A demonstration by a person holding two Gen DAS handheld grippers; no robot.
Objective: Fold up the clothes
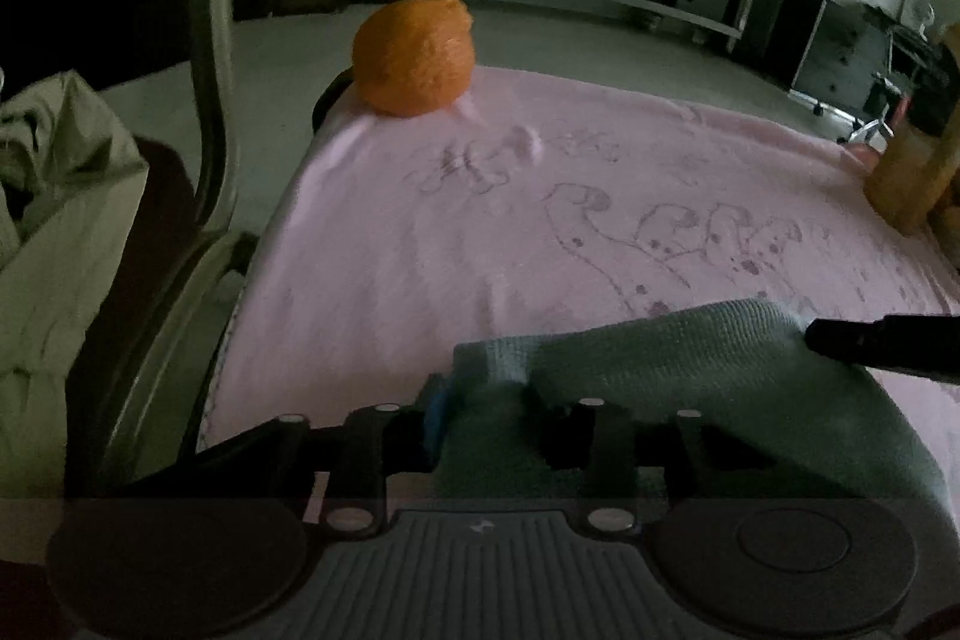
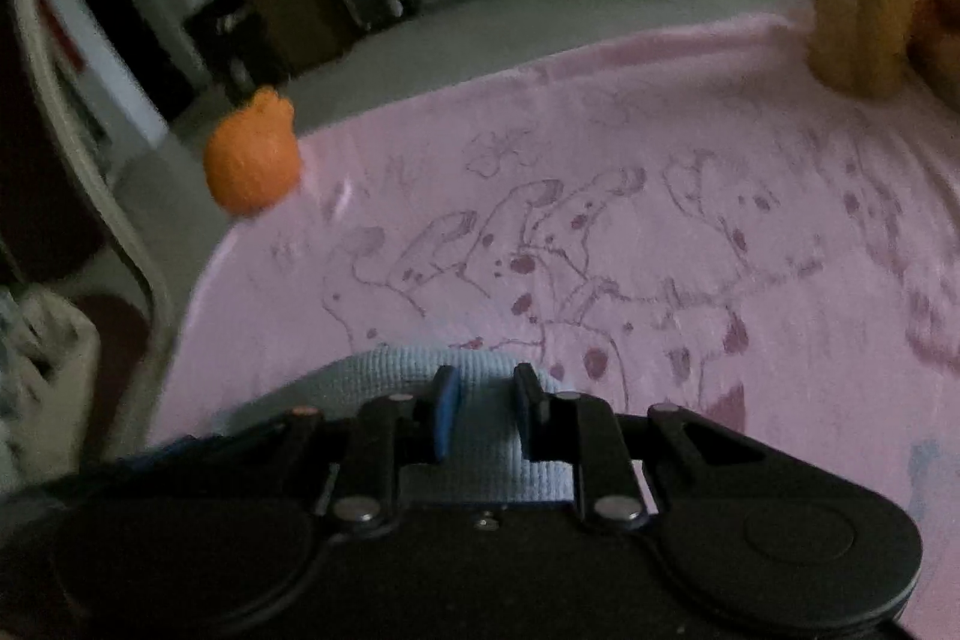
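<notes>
A grey-blue waffle-knit cloth lies bunched at the near edge of a pink printed blanket. In the left wrist view my left gripper stands open around a fold of it. The cloth lies against the left blue pad and drapes over the right finger. My right gripper's black finger meets the cloth's right corner. In the right wrist view my right gripper is shut on a band of the same cloth, low over the blanket.
An orange knitted ball sits at the blanket's far left corner. A tan plush object stands at the far right edge. A pale frame and a heap of light clothes lie left. Shelves line the back.
</notes>
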